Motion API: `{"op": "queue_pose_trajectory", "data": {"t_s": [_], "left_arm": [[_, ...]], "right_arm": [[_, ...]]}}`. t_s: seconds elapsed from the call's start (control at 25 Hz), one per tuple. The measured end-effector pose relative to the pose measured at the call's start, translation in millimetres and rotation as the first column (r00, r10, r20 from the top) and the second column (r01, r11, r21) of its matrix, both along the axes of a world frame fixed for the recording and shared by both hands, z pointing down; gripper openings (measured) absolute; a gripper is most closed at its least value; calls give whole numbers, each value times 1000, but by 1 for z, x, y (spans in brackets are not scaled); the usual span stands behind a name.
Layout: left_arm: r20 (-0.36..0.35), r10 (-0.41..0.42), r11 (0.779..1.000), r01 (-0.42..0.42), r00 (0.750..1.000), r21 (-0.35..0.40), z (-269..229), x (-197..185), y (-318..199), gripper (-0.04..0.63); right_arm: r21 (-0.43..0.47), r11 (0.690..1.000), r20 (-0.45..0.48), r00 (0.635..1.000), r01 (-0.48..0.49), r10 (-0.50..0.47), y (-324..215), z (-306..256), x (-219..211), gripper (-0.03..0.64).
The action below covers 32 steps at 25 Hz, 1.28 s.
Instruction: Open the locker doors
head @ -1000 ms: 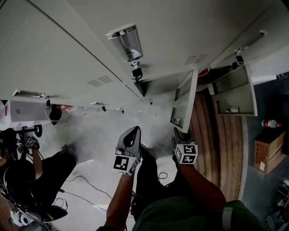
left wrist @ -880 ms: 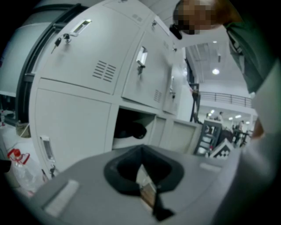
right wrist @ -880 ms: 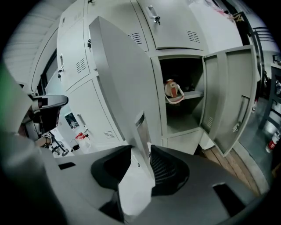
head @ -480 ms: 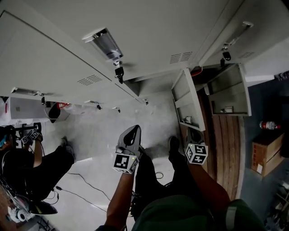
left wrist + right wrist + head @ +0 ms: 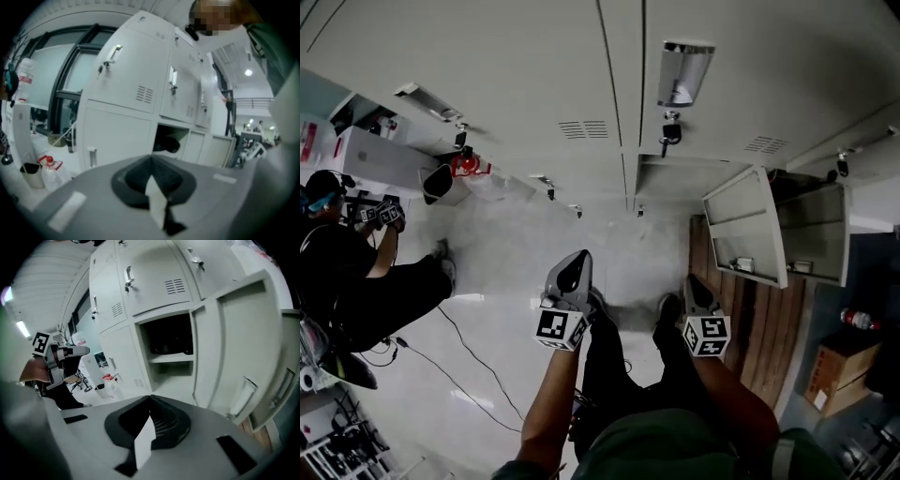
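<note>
Pale grey painted sheet steel makes up the bank of lockers (image 5: pixel 534 56) standing before us. Two of its lower doors already hang wide: the nearer open door (image 5: pixel 745 234) juts out to our right, with a second open door (image 5: pixel 814 234) just beyond it. In the right gripper view the bared compartment (image 5: pixel 168 338) shows a shelf with something dark on it that we cannot identify. Above it the upper door with a louvred vent (image 5: pixel 159 284) is closed, as are its neighbours to the left.

Neither tool is on anything. Our left gripper (image 5: pixel 574 267) is closed with nothing in it. Our right gripper (image 5: pixel 694 286) has just been closing its jaws, which meet on empty air. Both are held low in front of us, well apart from the lockers.

We judge these doors to be light, stiff and thin. They should swing easily on side hinges once the latch lets go, though they may rattle or bounce. The painted faces look smooth and would give a pinch no purchase. So we would take hold at the bright metal pull handle (image 5: pixel 682 73) on that closed upper door, closing the jaws across its raised lip and drawing outward along the hinge arc. A small dark key (image 5: pixel 670 133) hangs in the lock just below it, and the lock may need turning first.
</note>
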<state>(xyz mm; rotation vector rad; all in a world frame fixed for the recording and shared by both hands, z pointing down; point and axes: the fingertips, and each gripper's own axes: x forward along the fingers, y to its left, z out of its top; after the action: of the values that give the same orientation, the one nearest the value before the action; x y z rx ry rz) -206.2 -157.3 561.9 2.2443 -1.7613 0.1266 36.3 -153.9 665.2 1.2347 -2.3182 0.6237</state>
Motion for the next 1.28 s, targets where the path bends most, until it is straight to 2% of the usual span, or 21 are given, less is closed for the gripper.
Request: {"op": "queue_pose_trajectory", "data": {"t_s": [0.2, 0.48, 0.64, 0.88, 1.04, 1.28], "left_arm": [[8, -109, 994, 109, 994, -13, 18, -64, -2, -2], [14, -235, 971, 236, 972, -37, 53, -144, -49, -2], [28, -295, 954, 296, 955, -55, 82, -172, -86, 49], [114, -383, 920, 390, 917, -47, 107, -193, -128, 115], [169, -426, 900, 435, 889, -23, 114, -199, -140, 121], [177, -484, 869, 495, 857, -20, 118, -204, -147, 106]], "right_arm": [[85, 988, 31, 990, 132, -135, -17, -20, -80, 6], [112, 982, 20, 988, 150, -153, -29, -28, -141, 6], [84, 985, -12, 988, 152, -151, -25, -14, -148, 6], [57, 989, -58, 989, 138, -134, -30, 6, -141, 6], [50, 991, -66, 991, 124, -120, -38, 17, -141, 6], [34, 990, -69, 988, 137, -135, -40, 29, -149, 6]]}}
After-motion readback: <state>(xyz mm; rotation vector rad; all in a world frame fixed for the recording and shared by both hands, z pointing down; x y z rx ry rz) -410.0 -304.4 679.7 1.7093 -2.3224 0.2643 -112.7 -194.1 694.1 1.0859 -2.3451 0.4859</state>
